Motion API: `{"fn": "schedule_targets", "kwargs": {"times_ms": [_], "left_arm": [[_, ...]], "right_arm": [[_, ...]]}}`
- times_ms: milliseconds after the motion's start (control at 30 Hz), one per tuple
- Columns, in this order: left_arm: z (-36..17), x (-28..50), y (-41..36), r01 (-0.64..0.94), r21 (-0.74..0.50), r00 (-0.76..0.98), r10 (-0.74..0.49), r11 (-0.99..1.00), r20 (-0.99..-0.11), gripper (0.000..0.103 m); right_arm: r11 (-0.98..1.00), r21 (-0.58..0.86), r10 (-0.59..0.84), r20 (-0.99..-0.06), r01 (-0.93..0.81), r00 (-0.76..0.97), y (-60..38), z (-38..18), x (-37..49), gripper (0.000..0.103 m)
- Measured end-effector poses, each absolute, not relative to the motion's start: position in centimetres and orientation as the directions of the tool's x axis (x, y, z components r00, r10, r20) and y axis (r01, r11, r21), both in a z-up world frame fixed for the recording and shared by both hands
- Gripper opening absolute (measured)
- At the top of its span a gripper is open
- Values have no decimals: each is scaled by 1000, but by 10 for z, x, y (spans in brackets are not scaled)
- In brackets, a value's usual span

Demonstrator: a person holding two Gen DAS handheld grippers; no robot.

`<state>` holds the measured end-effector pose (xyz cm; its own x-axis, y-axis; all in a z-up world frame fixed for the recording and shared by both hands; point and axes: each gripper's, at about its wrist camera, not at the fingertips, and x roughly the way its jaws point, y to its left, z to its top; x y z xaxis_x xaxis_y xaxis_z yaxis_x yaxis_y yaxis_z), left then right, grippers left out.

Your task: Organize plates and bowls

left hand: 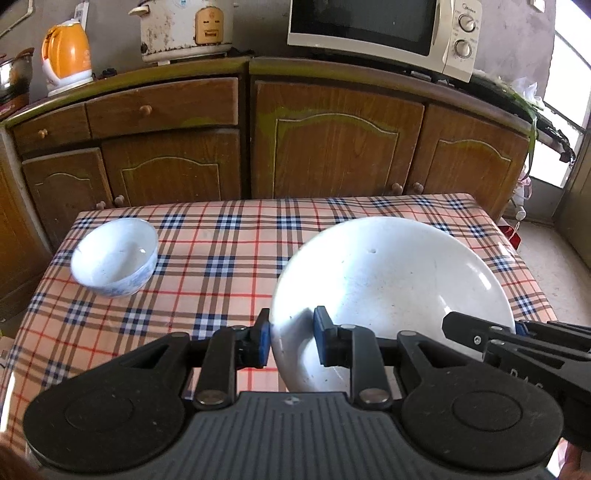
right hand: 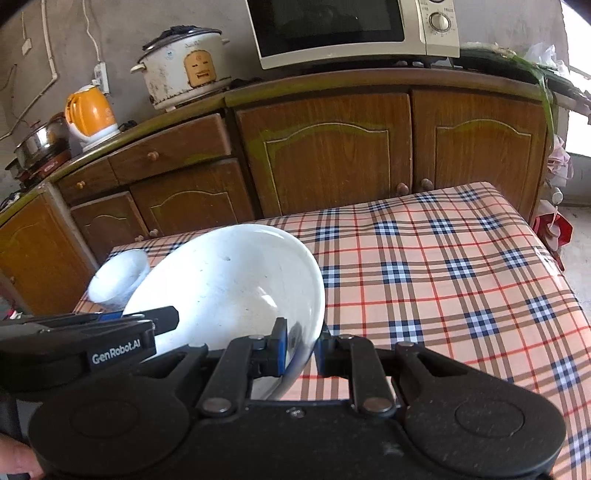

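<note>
While both grippers grasp it from opposite sides, the large white plate [left hand: 391, 288] hangs tilted above the worktop [left hand: 229, 258], its glossy, shallow round dish faintly speckled and catching a bright streak of window light. The left gripper [left hand: 290, 338] has its blue-padded jaws clamped on the plate's left rim, one pad outside and one inside the dish; the right gripper [right hand: 301, 349] has its jaws clamped the same way on the thin right rim. Each gripper is matte black plastic with ribbed housing and round pivot discs, and the right one shows in the left view as a black beak at the plate's far edge. The worktop wears a smooth plaid cloth in peach, red, tan and navy checks. Well apart from the plate, towards the worktop's far left corner, stands a small round porcelain bowl [left hand: 115, 257], white inside with a blue pattern outside; in the right wrist view the plate half hides it. Behind the worktop runs a row of wood-grain cabinets [left hand: 332, 136] with arched door panels and round knobs, carrying a cream microwave [left hand: 380, 29], a stained white rice cooker [left hand: 184, 29] and an orange kettle [left hand: 66, 55].
</note>
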<state>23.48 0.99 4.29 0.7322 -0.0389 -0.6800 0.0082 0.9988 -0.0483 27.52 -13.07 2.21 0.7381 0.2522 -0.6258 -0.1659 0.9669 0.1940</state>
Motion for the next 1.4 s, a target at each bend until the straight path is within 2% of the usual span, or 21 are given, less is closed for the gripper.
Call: {"fn": "schedule_targets", "kwargs": {"times_ms": [567, 1400], "left_arm": [[61, 189, 18, -10, -40, 751, -19, 999, -660, 26], [59, 141, 20, -6, -36, 758, -19, 999, -652, 28]], "right_arm": [[964, 182, 266, -597, -195, 757, -121, 44, 224, 20], [963, 178, 269, -579, -203, 770, -120, 52, 174, 20]]}}
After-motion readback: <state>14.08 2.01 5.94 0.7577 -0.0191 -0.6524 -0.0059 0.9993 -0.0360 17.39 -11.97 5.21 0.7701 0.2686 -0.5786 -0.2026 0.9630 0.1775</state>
